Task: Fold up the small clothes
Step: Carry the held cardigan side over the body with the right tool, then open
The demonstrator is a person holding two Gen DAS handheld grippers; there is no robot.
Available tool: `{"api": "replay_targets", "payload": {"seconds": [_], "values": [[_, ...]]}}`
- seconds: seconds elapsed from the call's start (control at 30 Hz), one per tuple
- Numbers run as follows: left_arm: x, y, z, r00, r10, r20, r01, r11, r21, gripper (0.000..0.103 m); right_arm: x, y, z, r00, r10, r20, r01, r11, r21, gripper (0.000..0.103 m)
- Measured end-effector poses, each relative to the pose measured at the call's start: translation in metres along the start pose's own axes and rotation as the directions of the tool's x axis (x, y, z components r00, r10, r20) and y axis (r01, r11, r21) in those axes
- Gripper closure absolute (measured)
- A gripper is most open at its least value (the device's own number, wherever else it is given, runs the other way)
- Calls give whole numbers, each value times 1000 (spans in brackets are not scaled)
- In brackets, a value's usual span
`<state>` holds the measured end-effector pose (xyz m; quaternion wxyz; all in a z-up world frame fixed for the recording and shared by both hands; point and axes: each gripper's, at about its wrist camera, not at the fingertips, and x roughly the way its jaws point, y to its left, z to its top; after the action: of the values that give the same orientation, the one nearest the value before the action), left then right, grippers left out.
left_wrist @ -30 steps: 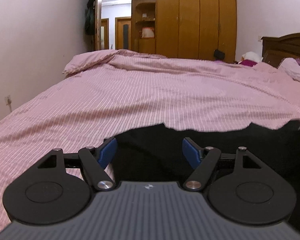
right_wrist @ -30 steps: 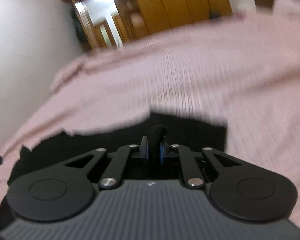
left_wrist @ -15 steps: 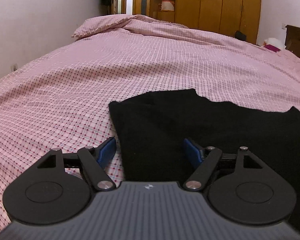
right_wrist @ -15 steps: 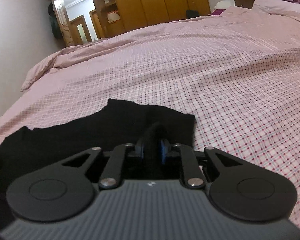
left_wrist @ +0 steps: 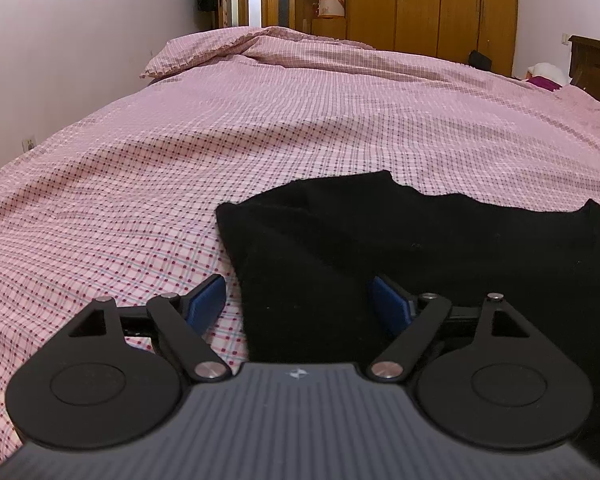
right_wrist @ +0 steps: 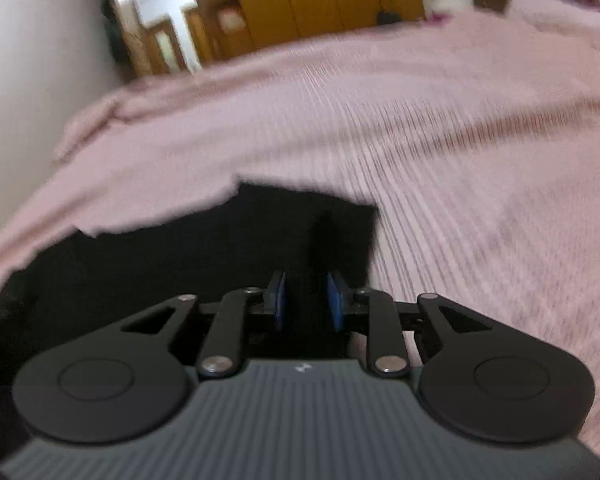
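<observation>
Releasing after a fold: black garment (left_wrist: 400, 248) flat on pink checked bedspread (left_wrist: 180, 168), 6 o'clock; left gripper (left_wrist: 298, 300) wide, opening, empty; right gripper (right_wrist: 306, 300) narrow, opening, fabric between; next, regrip an edge

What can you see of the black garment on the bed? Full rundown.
The black garment is plain dark soft-looking fabric, lying mostly flat on the pink checked bedspread, with shallow folds and an uneven far edge. The left gripper straddles its left edge, jaws opening, pads clear. In the blurred right view, a raised ridge of it stands ahead of the right gripper, whose jaws are opening.
</observation>
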<state>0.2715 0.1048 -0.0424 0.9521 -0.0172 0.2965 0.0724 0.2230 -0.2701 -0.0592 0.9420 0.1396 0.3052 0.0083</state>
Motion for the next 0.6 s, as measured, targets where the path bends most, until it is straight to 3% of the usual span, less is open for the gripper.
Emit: {"api": "replay_targets", "payload": {"seconds": [0.17,0.4,0.43,0.5,0.6], "values": [[-20,0,4,1000,13,-15,-13,1000,3,19,-14,-1,-2,999,18,36,-20,999,43,71],[-82,8,0,1000,-7,-7,7,1000,11,19,-69,7,3,994,97,57,-100,994,53,68],[-92,10,-1,1000,-10,-5,10,1000,17,19,-78,10,3,993,108,56,-111,992,52,66],[-114,13,-6,1000,-5,-1,5,1000,21,18,-98,14,1,991,118,63,-121,992,38,52],[-146,20,-13,1000,-12,0,12,1000,1,18,-131,19,-7,991,104,88,-105,994,5,49]]}}
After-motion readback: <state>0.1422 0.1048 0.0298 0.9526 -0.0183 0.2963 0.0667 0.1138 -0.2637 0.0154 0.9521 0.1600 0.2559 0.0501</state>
